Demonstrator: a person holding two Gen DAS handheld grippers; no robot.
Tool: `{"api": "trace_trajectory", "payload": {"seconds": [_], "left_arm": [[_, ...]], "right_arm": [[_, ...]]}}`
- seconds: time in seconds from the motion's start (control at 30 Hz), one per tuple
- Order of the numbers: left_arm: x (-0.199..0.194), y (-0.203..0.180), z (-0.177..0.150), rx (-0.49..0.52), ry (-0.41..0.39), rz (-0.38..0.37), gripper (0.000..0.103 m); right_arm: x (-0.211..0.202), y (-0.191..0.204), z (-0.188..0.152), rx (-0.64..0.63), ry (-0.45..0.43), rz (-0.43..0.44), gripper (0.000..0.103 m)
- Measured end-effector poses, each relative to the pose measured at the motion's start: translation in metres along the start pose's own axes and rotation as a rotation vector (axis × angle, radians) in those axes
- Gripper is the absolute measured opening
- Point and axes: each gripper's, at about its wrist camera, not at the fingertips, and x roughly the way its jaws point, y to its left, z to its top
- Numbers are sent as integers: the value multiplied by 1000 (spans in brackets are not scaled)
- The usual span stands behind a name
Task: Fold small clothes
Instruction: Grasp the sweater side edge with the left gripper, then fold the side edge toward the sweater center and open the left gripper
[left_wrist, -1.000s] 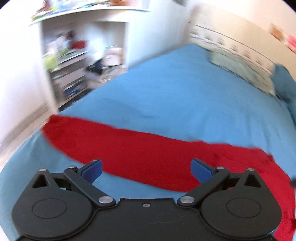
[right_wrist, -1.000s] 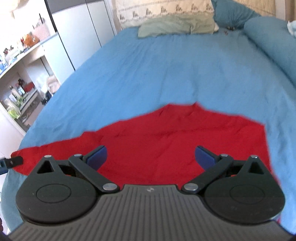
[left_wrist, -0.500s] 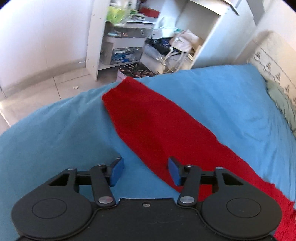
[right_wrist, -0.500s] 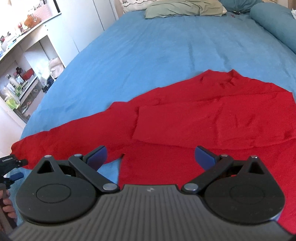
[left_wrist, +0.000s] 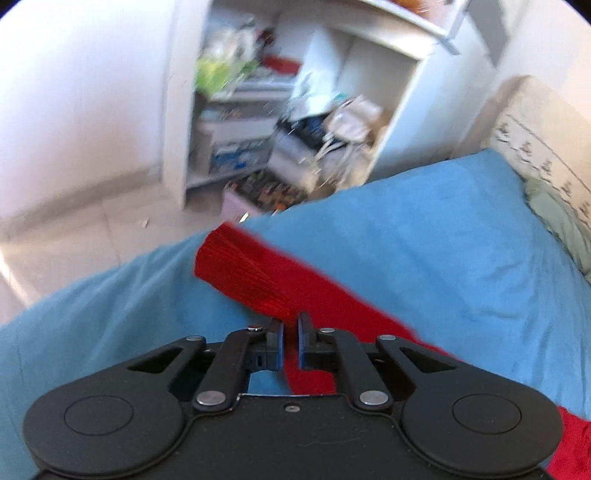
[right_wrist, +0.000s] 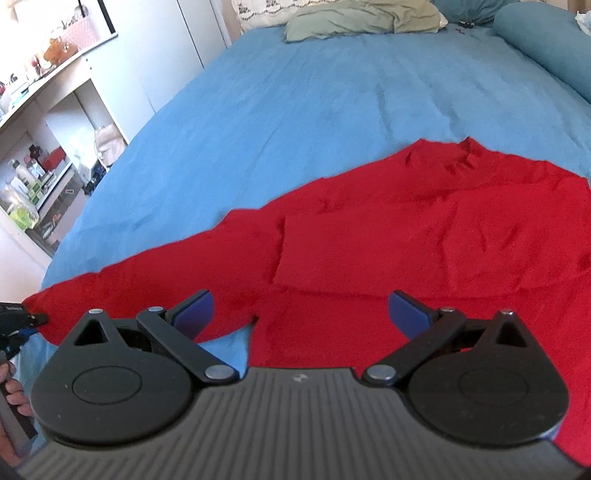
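At the lower centre of the left wrist view, the left tongs (left_wrist: 290, 334) have just been closing and now pinch the cuffed sleeve end of the red knit long-sleeved top (right_wrist: 424, 236), which lies spread across the blue bed cover (right_wrist: 295, 110). The right tongs (right_wrist: 301, 308) hover wide apart and hold nothing above the top's hem. Folding the sleeve seems to be in hand; next, the pinched sleeve should be carried across the body.
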Motion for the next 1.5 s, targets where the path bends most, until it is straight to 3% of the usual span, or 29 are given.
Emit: {"api": "trace_trajectory", "payload": {"seconds": [0.13,0.33,0.43,0.53,0.73,0.83,0.97,1.03,1.07,1.1,1.17,1.33,1.5], "left_arm": [[-37,-56,-2,115,-73,-70,6],[-102,-189,-39,267,-136,-254,6],[-124,-268,-88,380,-143,-384,6],[-130,-337,-151,489,-94,-489,6],[-107,-422,-288,706,91,-554,6],[-93,-434,-332,781,163,-546,6],[-89,-431,-338,791,161,-546,9],[-91,-427,-331,791,174,-551,29],[-94,-423,-327,787,183,-550,50],[-98,-414,-320,777,177,-545,63],[-110,-397,-303,760,152,-516,71],[-98,-346,-253,709,138,-415,76],[-72,-312,-225,741,95,-315,76]], "right_arm": [[-14,-29,12,31,-45,6,103],[-51,-105,32,119,-120,12,103],[-71,-156,36,137,-158,-18,103],[-84,-211,35,171,-180,-59,103],[-85,-298,23,198,-145,-125,103],[-81,-325,13,201,-116,-134,103],[-78,-343,5,213,-97,-107,103],[-75,-347,8,211,-92,-94,103],[-74,-346,11,204,-91,-88,103],[-75,-345,13,195,-92,-83,103],[-72,-336,20,155,-87,-68,103],[-26,-280,36,-16,31,-12,103],[38,-213,36,-199,43,-5,103]]}}
